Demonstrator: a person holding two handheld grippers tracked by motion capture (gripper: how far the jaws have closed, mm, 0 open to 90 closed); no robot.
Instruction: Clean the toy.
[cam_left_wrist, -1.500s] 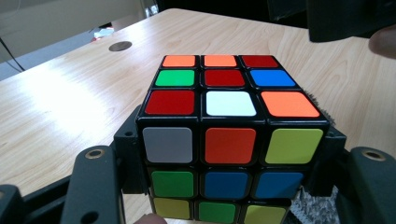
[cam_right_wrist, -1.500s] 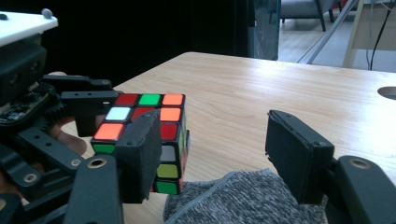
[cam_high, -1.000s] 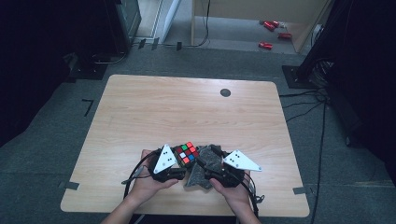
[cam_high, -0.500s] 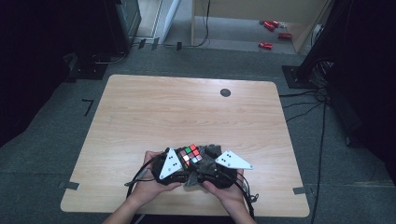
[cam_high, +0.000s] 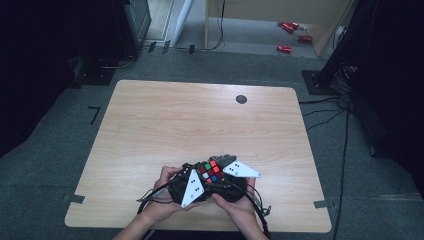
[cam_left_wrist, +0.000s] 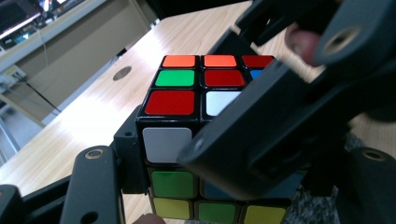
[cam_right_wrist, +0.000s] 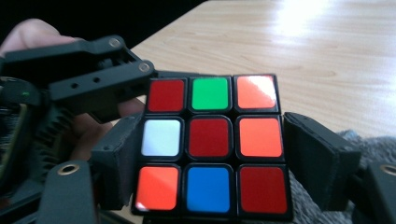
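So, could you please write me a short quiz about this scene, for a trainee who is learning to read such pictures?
1. In the right gripper view, which colour is the centre sticker of the Rubik's cube face towards the camera? A red, B yellow, C blue.
2. True or false: the cube is at the far edge of the table, beside the dark round hole.
3. What does the left gripper hold?
Key: 1 A. 2 False, it is near the front edge. 3 The Rubik's cube.

Scrambled colour cube (cam_high: 210, 171), red centre facing up, near table's (cam_high: 200, 120) near edge.
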